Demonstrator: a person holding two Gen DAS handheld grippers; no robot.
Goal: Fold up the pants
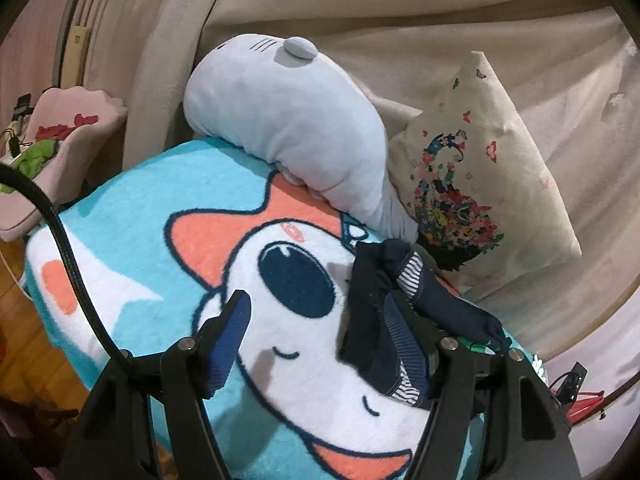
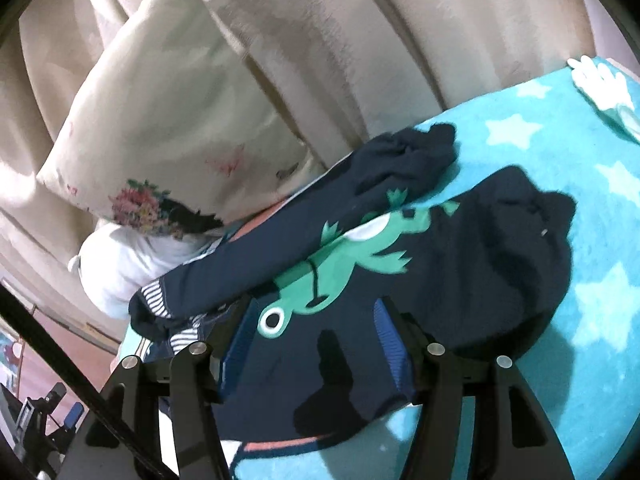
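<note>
The navy pants [image 2: 400, 280], printed with a green frog [image 2: 340, 256], lie crumpled on a turquoise cartoon blanket [image 1: 132, 216]. Both legs run toward the upper right in the right wrist view. My right gripper [image 2: 316, 340] hovers open just over the frog print, with cloth under and between its blue pads but not pinched. The striped-lined waistband [image 1: 372, 300] is bunched up against the right finger [image 1: 404, 340] of my left gripper [image 1: 320, 332]. That gripper is open, its left finger [image 1: 230, 340] over bare blanket, and nothing is pressed between the pads.
A pale blue seal plush [image 1: 288, 120] and a floral cushion [image 1: 472, 184] lean against beige drapery behind the blanket. A pink chair [image 1: 72, 120] with clutter stands at left over wooden floor. A white fuzzy item [image 2: 604, 88] lies at the blanket's far right.
</note>
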